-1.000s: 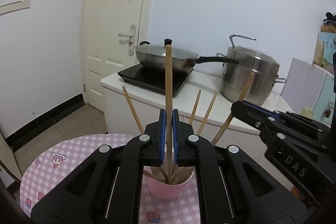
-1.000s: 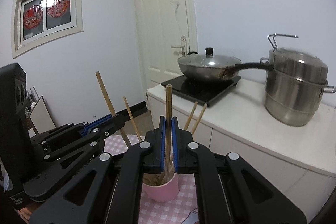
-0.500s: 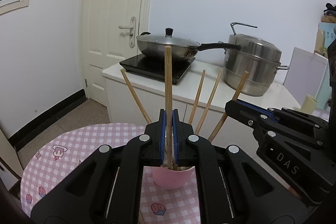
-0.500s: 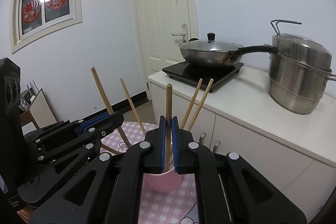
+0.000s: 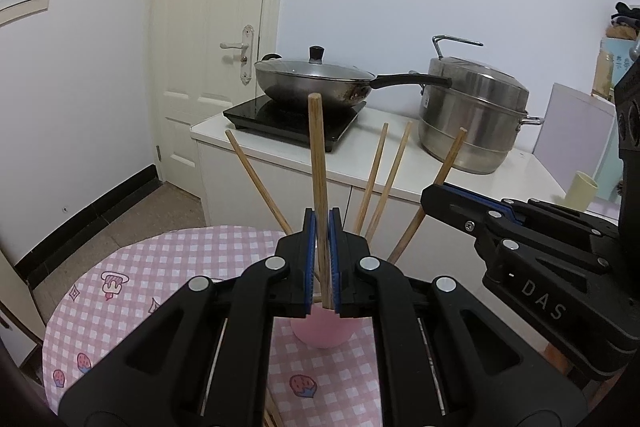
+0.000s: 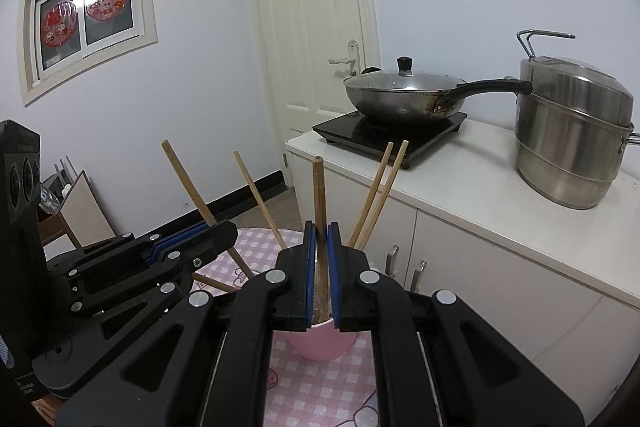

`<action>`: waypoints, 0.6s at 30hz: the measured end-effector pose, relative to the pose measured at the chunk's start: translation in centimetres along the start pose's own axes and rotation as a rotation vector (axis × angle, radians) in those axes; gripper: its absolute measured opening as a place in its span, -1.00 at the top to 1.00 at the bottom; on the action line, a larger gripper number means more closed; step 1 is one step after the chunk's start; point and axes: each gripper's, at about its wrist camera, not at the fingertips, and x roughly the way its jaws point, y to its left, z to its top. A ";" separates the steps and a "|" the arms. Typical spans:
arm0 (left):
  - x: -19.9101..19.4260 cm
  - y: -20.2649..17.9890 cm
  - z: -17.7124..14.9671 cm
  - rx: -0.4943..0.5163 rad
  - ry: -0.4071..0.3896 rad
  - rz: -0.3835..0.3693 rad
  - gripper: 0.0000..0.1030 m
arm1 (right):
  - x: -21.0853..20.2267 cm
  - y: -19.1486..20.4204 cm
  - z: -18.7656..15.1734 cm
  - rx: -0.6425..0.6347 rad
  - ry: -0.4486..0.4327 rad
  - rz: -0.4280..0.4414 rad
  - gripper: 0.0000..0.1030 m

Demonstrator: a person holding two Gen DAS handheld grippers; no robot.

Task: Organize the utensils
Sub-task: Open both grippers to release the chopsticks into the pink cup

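A pink cup [image 5: 323, 330] stands on the pink checked table [image 5: 160, 267] and holds several wooden chopsticks that lean outward. My left gripper [image 5: 322, 259] is shut on one upright chopstick [image 5: 317, 163] whose lower end points down toward the cup. My right gripper [image 6: 320, 267] is shut on another upright chopstick [image 6: 319, 195] over the same cup [image 6: 320, 343]. The right gripper also shows at the right of the left wrist view [image 5: 436, 197], with a chopstick between its fingers. The left gripper shows at the left of the right wrist view [image 6: 224, 233].
Behind the table stands a white counter [image 6: 500, 211] with an induction hob, a lidded wok [image 6: 404, 95] and a steel steamer pot [image 6: 572, 143]. A white door [image 5: 216, 47] is at the back. A yellow cup [image 5: 580, 191] stands at the far right.
Both grippers have sunk with their chopsticks toward the pink cup. The cup chopsticks and the counter now sit higher in both views.
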 end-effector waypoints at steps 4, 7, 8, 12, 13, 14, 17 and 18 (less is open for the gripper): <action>-0.4 0.1 0.0 -0.003 -0.002 -0.008 0.86 | -0.6 0.1 0.1 0.002 -0.006 0.010 0.70; -1.0 0.1 -0.1 0.003 0.001 -0.006 0.85 | -1.2 0.3 0.2 0.004 -0.018 0.017 0.56; -1.1 0.0 0.0 0.004 0.001 -0.005 0.84 | -1.4 0.4 0.2 0.004 -0.020 0.019 0.54; -2.4 0.0 -0.2 0.027 -0.006 -0.002 0.83 | -2.1 0.8 0.3 -0.003 -0.027 0.034 0.53; -2.8 0.1 -0.2 0.031 -0.011 0.001 0.81 | -2.3 0.9 0.3 -0.004 -0.029 0.039 0.52; -3.1 0.1 -0.2 0.033 -0.016 0.004 0.77 | -2.4 1.0 0.3 -0.004 -0.030 0.042 0.52; -4.7 0.4 -0.3 0.040 -0.044 0.027 0.20 | -2.9 1.3 0.2 -0.008 -0.033 0.053 0.51; -5.3 0.5 -0.4 0.044 -0.068 0.041 -0.07 | -3.0 1.5 0.2 -0.009 -0.035 0.056 0.51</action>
